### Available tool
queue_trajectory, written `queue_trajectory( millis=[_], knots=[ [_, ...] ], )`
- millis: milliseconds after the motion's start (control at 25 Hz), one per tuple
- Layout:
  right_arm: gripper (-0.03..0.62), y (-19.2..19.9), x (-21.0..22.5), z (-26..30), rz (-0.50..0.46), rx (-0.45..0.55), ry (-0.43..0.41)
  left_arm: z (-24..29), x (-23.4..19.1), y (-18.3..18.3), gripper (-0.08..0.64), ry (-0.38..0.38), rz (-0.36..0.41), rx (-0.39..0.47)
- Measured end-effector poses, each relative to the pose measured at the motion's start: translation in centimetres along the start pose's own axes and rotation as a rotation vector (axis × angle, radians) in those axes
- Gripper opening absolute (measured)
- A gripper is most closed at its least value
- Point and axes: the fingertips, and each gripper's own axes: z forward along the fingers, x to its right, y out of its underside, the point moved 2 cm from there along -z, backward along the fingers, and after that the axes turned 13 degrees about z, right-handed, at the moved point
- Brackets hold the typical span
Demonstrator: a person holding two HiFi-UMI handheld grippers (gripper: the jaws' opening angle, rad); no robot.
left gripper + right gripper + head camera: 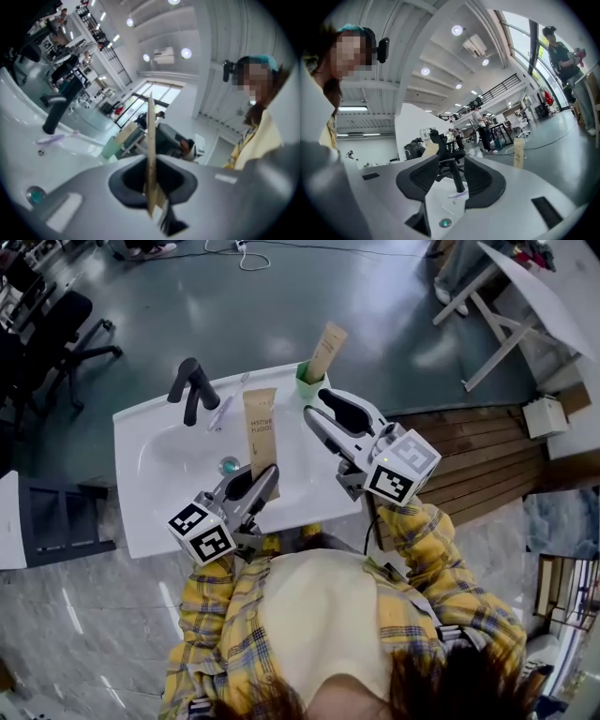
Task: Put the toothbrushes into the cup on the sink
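Head view: left gripper (266,481) jaws clamp a tan cardboard toothbrush box (260,427) upright above the white ceramic sink (150,474). Right gripper (315,414) jaws stand apart, empty, beside the green plastic cup (307,386). Next, I judge: carry the box into the cup.

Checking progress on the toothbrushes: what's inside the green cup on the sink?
One tan cardboard toothbrush pack stands tilted in the pale green plastic cup, its top sticking out. Its lower end and the cup's bottom are hidden.
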Motion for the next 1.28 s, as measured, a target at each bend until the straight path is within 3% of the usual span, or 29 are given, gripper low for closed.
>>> queue_trajectory(
  millis=[200,360,640,840,1280],
  knots=[
    [0.156,1.0,-3.1,0.1,0.087,-0.073,-0.13,0.3,0.5,0.2,0.028,0.07,-0.023,-0.018],
    [0.156,2.0,-4.0,0.4,0.11,-0.139,-0.14,0.5,0.8,0.3,0.028,0.119,-0.039,-0.024],
    [0.156,2.8,-4.8,0.5,0.263,-0.181,-0.212,0.5,2.5,0.9,0.028,0.28,-0.059,-0.064],
    [0.156,3.4,-5.6,0.3,0.264,-0.25,-0.246,0.5,3.9,1.4,0.028,0.371,-0.067,-0.09],
    [0.092,3.4,-6.1,0.1,0.287,-0.286,-0.318,0.1,4.3,1.4,0.029,0.438,-0.091,-0.089]
  ],
)
